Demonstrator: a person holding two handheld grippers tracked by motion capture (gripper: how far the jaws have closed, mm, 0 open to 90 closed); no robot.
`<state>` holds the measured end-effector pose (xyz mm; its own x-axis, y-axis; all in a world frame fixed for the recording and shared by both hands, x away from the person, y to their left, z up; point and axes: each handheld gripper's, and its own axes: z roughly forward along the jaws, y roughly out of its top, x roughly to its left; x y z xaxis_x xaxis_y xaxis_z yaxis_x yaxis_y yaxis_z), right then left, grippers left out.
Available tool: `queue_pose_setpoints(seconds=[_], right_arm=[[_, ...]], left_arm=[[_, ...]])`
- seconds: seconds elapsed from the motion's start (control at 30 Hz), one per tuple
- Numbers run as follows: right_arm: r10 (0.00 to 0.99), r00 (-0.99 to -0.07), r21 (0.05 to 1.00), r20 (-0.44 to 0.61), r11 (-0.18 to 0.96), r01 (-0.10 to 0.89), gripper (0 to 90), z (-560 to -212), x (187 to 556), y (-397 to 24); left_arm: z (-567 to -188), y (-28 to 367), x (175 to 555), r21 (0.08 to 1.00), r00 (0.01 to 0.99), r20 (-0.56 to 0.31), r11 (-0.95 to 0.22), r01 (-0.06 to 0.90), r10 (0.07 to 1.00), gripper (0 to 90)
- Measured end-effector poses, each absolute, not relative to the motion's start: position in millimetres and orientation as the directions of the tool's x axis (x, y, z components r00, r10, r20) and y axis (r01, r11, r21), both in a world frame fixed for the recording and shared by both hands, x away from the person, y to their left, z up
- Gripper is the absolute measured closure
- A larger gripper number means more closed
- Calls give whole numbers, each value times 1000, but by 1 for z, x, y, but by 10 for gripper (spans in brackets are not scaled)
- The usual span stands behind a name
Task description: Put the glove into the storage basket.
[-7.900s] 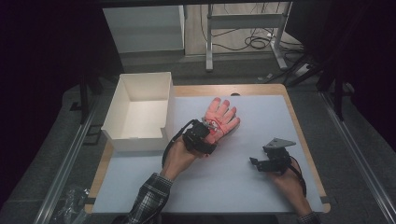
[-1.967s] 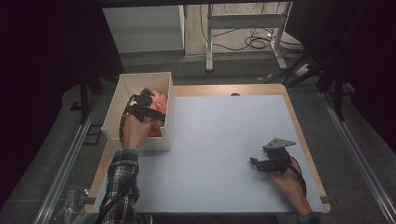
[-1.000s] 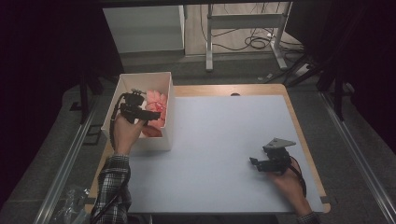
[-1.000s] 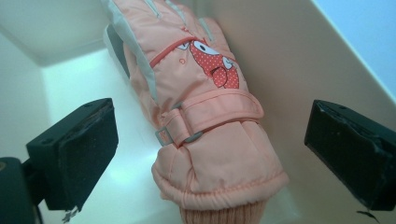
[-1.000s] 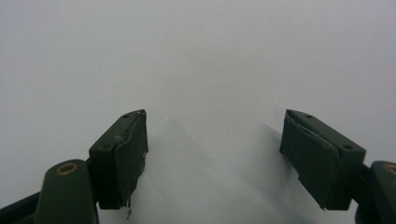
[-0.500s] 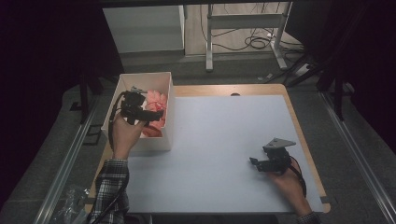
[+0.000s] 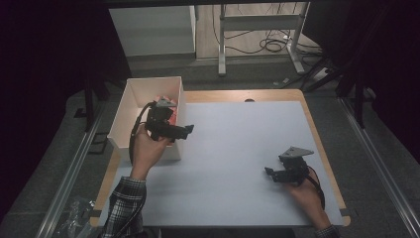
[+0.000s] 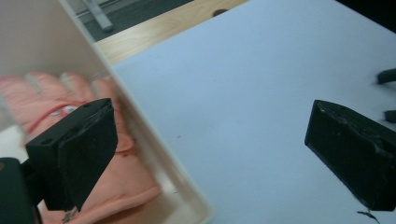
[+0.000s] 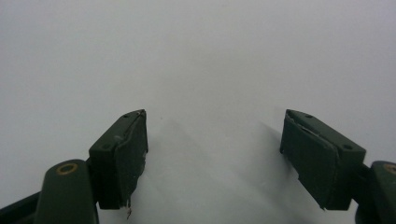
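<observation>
Item: pink glove (image 8: 116, 186). Location: inside the white box (image 7: 130, 106) at the left rear of the bench (image 7: 237, 148), lying flat on the box floor against the near wall, fingers pointing away from the left tool. In the high view a small patch of pink shows beside the tool.

Item: left tool (image 7: 187, 130). Condition: released, jaws spread wide, nothing between them. Position: held above the box's right wall, one jaw over the glove, the other over the blue mat (image 8: 261, 93). The glove appears free of the jaw, though the left tool view is blurred at that edge and light contact cannot be ruled out.

Item: right tool (image 7: 269, 172). Condition: released, jaws apart and empty. Position: low over the mat at the right front, well apart from the box.

Status, by judgement: glove stowed; the hand looks set to leave the box.

Hazards: a jaw straddling the thin wall could catch it on the way out and drag or tip the light box. A stray thread near the inner jaw could snag fabric and pull the glove back over the rim.
</observation>
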<state>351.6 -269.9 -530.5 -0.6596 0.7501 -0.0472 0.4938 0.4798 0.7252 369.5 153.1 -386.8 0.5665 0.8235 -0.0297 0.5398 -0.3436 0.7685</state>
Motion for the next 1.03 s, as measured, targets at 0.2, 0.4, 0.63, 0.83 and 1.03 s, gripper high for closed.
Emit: queue_pose_setpoints(seconds=[0.2, 0.4, 0.63, 0.83, 1.03], right_arm=[[750, -659, 725, -49, 481, 494, 234, -530, 352, -270], [750, -659, 724, -49, 481, 494, 234, -530, 352, -270], [750, -660, 724, -48, 482, 494, 234, -530, 351, -270], [750, -660, 725, -49, 481, 493, 234, -531, 351, -270], [751, -659, 726, -47, 479, 494, 234, -531, 351, -270]], left_arm=[[-395, 126, 357, 779, 634, -36, -376, 501, 772, 27], [-409, 104, 348, 785, 690, -48, -400, 473, 722, 26], [-437, 82, 340, 779, 732, -50, -432, 454, 679, 26], [-473, 70, 338, 763, 753, -74, -449, 465, 654, 26], [-505, 65, 337, 730, 750, -82, -473, 493, 656, 26]])
